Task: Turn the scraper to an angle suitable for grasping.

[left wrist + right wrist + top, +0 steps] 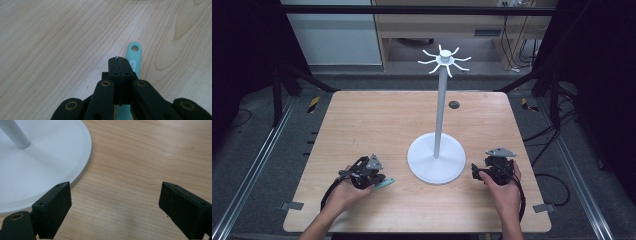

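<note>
High view first, taking the white stand [436, 159] as the landmark: its round base sits on the wooden tabletop [377, 117] toward the near edge, a thin post rises from the middle of the base, and a crown of curved hooks [445, 60] spreads from the top. To the left of the base, near it but not touching, the left tongs [379, 181] are held low over the wood in the person's left hand [346, 192], with a grey three-cornered plate on top and a cable looping back beside the wrist. A mint-green handle [385, 183] pokes out from the tongs toward the base, its tip just short of the rim. In the left gripper view the two black jaws are pressed together with no gap between them, and the mint-green handle [133, 57] lies under and beyond them, its rounded end with a hanging hole pointing away; whether the pads actually pinch it or merely sit above it cannot be told. To the right of the base, just beside its rim, the right tongs [477, 172] rest in the right hand [503, 192]. In the right gripper view the jaws stand spread wide with bare wood between them, and the left jaw overlaps the rim of the base [45, 170] in the picture.
</note>
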A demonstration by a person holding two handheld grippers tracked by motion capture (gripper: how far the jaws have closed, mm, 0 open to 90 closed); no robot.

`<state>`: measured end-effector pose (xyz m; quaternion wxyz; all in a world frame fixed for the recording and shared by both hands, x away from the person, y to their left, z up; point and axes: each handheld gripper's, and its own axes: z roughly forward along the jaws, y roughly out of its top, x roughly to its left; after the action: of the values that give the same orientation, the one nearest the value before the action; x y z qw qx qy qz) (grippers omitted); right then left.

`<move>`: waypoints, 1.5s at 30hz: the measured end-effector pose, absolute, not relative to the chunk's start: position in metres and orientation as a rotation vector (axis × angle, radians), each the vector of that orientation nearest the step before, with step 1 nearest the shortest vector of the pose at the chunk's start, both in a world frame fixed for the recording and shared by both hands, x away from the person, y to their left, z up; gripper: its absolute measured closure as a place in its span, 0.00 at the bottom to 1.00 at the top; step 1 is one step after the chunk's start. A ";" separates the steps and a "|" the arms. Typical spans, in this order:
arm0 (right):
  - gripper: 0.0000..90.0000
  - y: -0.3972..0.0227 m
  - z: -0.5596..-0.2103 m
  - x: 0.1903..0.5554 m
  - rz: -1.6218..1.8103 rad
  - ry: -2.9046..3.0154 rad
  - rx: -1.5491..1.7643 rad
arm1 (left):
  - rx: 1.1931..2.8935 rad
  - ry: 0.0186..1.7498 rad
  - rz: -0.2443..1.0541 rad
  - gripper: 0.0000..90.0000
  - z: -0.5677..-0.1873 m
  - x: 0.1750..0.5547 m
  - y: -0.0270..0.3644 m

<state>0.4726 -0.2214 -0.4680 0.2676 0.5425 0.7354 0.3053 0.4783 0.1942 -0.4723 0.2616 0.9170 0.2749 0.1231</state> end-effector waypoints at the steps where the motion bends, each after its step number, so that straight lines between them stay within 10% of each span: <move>1: 0.12 -0.222 -0.468 0.473 0.823 1.982 1.464 | 2.493 0.735 0.348 0.99 -0.464 0.479 0.192; 21: 0.12 -0.224 -0.469 0.475 0.830 1.988 1.470 | 2.663 0.767 0.333 0.54 -0.443 0.485 0.170; 45: 0.12 -0.223 -0.470 0.475 0.822 2.006 1.474 | 2.819 0.700 0.166 0.70 -0.458 0.493 0.158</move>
<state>0.4750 -0.2229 -0.4700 0.2573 0.5434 0.7394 0.3029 0.4928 0.1582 -0.4582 0.1158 0.9624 0.2391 0.0566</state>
